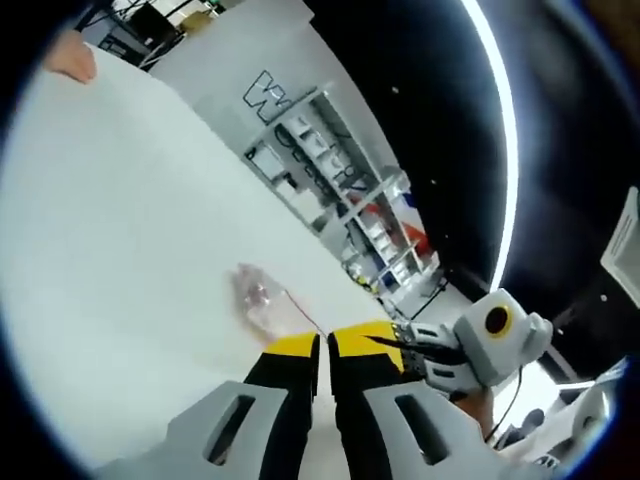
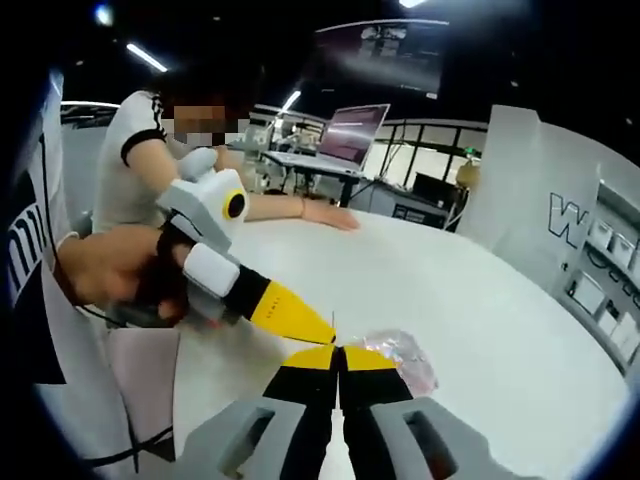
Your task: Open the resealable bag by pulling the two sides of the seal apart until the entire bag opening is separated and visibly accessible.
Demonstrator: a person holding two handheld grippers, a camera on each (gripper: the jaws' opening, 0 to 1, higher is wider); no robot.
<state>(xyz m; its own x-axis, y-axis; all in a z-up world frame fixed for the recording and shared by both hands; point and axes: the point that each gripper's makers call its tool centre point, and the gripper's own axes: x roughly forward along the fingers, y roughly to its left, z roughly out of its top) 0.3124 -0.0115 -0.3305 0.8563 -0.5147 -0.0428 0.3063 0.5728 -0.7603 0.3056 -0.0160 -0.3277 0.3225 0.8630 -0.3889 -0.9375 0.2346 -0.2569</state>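
A small clear resealable bag [image 1: 264,298] with pinkish contents lies on the white table [image 1: 120,220]; its red seal line runs down to my left gripper [image 1: 325,340]. That gripper's yellow-tipped jaws stand pressed together on the bag's edge. My right gripper [image 1: 388,342] comes in from the right and meets the same spot. In the right gripper view the bag [image 2: 402,361] lies just right of my right gripper [image 2: 340,352], whose jaws are shut at the bag's near edge. The left gripper [image 2: 322,333], held by a hand, points its yellow tip at that edge.
A person [image 2: 150,150] sits at the far side, forearm resting on the round table [image 2: 480,290]. Behind them stands a laptop [image 2: 350,135]. A white panel with a letter W [image 2: 565,215] and shelving [image 1: 340,190] stand past the table's edge. Fingers [image 1: 70,58] rest at a far corner.
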